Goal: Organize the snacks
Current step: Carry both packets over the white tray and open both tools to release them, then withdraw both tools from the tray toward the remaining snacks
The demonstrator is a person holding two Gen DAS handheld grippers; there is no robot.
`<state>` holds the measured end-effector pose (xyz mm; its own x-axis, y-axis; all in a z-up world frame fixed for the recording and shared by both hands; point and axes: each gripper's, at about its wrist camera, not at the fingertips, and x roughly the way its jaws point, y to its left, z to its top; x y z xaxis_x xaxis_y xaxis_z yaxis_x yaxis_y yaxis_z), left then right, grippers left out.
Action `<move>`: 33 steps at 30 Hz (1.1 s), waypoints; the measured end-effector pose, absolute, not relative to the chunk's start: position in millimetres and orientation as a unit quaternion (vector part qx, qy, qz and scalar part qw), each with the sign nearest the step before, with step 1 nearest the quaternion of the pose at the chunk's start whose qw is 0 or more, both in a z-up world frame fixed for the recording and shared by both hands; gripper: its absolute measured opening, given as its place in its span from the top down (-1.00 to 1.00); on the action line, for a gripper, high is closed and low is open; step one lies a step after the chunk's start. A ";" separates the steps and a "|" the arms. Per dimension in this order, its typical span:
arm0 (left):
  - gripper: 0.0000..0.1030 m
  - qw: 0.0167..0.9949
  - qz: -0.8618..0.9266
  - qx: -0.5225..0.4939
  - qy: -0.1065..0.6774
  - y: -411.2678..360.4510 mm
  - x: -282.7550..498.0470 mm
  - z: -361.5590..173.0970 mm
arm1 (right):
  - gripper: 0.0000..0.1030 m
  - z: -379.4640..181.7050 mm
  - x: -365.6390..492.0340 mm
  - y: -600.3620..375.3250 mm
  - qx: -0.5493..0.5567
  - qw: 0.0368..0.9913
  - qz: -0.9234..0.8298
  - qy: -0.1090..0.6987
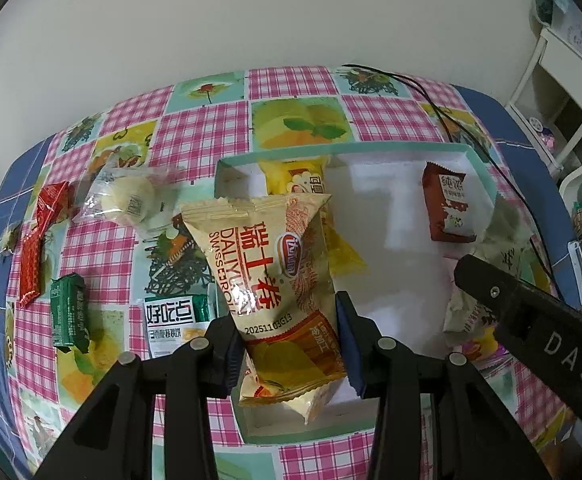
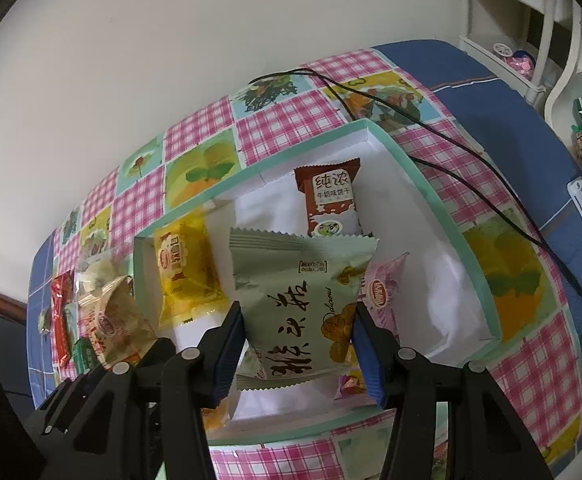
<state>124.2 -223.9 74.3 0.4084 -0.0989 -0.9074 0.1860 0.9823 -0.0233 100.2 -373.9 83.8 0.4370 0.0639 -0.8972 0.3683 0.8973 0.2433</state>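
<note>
The beige Swiss roll packet [image 1: 279,292] hangs over the near left part of the white box [image 1: 487,184], pinched across its lower half by the left gripper [image 1: 287,344], whose jaws stand narrow with both pads pressed into the film. It looks light and puffy, a soft cake in a slick, air-filled wrapper, so I judge that a hold across the middle, as here, suits it better than the crimped end seals, which could slide or tear. The pale green pastry packet [image 2: 299,312] is held the same way by the right gripper [image 2: 297,348], jaws partly closed on its sides, above the near middle of the box; its contents are probably crumbly, so a gentle squeeze seems wise. Inside the box lie a yellow bread packet [image 2: 183,276], a brown milk biscuit packet [image 2: 329,200] and a pink packet [image 2: 383,292], though what lies beneath the green one is hard to tell. On the checked tablecloth [image 1: 195,136] to the left wait a green biscuit packet [image 1: 69,312], a red packet [image 1: 39,236] and a clear-wrapped round cake [image 1: 131,200].
</note>
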 end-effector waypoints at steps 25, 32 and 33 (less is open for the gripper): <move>-0.24 0.834 -0.071 0.035 0.546 -216.1 128.5 68.7 | -0.09 77.5 107.8 -362.4 0.183 0.818 -0.079 0.539; -0.49 0.832 -0.048 0.023 0.552 -202.7 131.7 65.1 | -0.26 74.6 108.4 -363.5 0.187 0.814 -0.085 0.544; -0.50 0.832 -0.045 0.021 0.553 -200.8 132.1 64.4 | -0.31 74.7 108.5 -363.8 0.187 0.814 -0.086 0.544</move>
<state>132.1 -200.8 64.4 0.3845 -0.0513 -0.9217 0.0988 0.9950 -0.0142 108.5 -363.8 74.7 0.3937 0.0633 -0.9170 0.3427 0.9156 0.2104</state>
